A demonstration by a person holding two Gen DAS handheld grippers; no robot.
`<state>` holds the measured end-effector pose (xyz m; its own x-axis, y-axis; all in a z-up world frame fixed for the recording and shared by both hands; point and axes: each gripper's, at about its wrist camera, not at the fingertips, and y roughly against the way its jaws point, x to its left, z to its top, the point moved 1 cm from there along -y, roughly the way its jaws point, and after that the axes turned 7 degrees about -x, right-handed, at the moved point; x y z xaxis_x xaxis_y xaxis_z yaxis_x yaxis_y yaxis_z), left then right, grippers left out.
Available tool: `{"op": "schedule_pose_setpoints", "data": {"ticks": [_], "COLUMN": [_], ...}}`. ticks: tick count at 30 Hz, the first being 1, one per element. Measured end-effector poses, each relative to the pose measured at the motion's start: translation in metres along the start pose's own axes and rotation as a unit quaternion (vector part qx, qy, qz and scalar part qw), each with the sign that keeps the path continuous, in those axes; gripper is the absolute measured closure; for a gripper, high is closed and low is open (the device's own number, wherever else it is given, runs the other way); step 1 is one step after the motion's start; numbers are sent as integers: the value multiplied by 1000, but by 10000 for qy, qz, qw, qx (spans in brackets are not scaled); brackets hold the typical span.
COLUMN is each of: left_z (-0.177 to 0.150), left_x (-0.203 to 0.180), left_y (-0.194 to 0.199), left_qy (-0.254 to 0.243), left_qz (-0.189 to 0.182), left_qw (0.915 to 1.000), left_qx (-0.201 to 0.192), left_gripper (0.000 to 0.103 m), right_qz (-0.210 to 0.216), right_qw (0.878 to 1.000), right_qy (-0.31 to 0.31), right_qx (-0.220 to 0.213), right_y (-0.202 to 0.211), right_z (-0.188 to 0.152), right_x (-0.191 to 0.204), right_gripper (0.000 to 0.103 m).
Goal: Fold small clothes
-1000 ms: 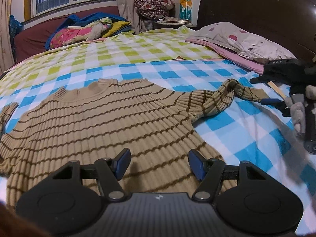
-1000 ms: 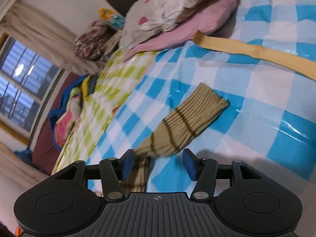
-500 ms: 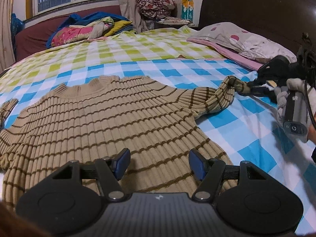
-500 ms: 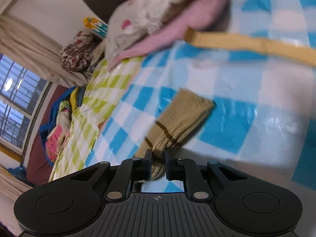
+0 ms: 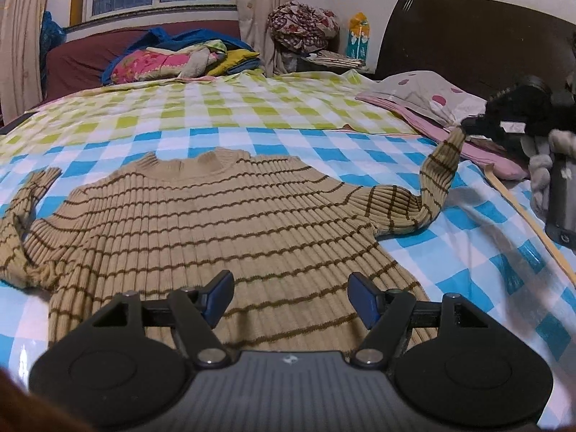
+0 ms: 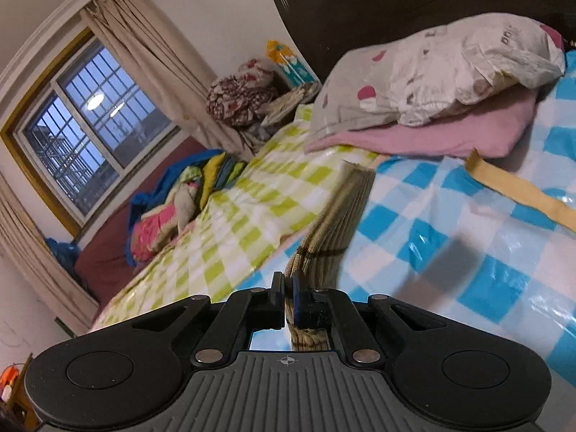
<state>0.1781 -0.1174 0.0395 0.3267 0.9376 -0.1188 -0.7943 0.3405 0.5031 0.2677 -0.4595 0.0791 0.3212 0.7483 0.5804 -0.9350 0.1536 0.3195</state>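
Note:
A tan ribbed sweater [image 5: 216, 223] with thin brown stripes lies flat on the checked bed cover [image 5: 252, 144]. My left gripper [image 5: 289, 297] hovers over its hem, and its jaws are opening with nothing between them. The sweater's right sleeve [image 5: 437, 176] rises off the bed to my right gripper [image 5: 471, 124], which is shut on it near the cuff. In the right wrist view the sleeve [image 6: 338, 216] stands up from between the pads of the right gripper [image 6: 288, 288], with the cuff sticking out beyond them. The left sleeve [image 5: 25, 216] lies crumpled at the left edge.
Pillows [image 5: 424, 93] lean against a dark headboard [image 5: 468, 36] at the right. A tan strap [image 6: 518, 190] lies on the cover near them. Folded bedding [image 5: 172, 61] is piled at the far side under the window. A gloved hand [image 5: 547, 158] holds the right gripper.
The right gripper shut on the sleeve near its cuff and lifted it off the bed, rolling as it rose. The left gripper's jaws spread a little wider and shifted slightly over the hem.

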Motion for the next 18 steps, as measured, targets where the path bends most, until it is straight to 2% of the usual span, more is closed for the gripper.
{"op": "schedule_pose_setpoints", "data": {"ticks": [4,6,10,13,14,16,18], "left_z": [-4,-7,-15,-24,-27,-31,-31], "left_x": [5,10,29,50,55,63,65], "left_y": [7,14,36,54,58,65,63], "left_qy": [37,90,136,215,218,170,96], "left_qz": [19,11,103,271,297,358,380], "left_qw": [10000,10000,9999,9994,9993,9992,9992], "left_qx": [13,4,-18,28,37,-2,-61], "left_gripper": [28,28,28,28,28,27,27], "right_qz": [-79,79,783,1359,1432,1311,1008], "right_qw": [9999,9999,9943,9830,9796,9763,9793], "right_qy": [0,112,716,1179,1345,1651,1667], "right_qx": [-63,-22,119,377,425,482,541], "right_y": [6,4,1,6,9,15,14], "right_z": [4,2,-16,-43,-51,-66,-71], "right_x": [3,21,88,138,147,155,144], "right_gripper": [98,102,101,101,101,101,100]}}
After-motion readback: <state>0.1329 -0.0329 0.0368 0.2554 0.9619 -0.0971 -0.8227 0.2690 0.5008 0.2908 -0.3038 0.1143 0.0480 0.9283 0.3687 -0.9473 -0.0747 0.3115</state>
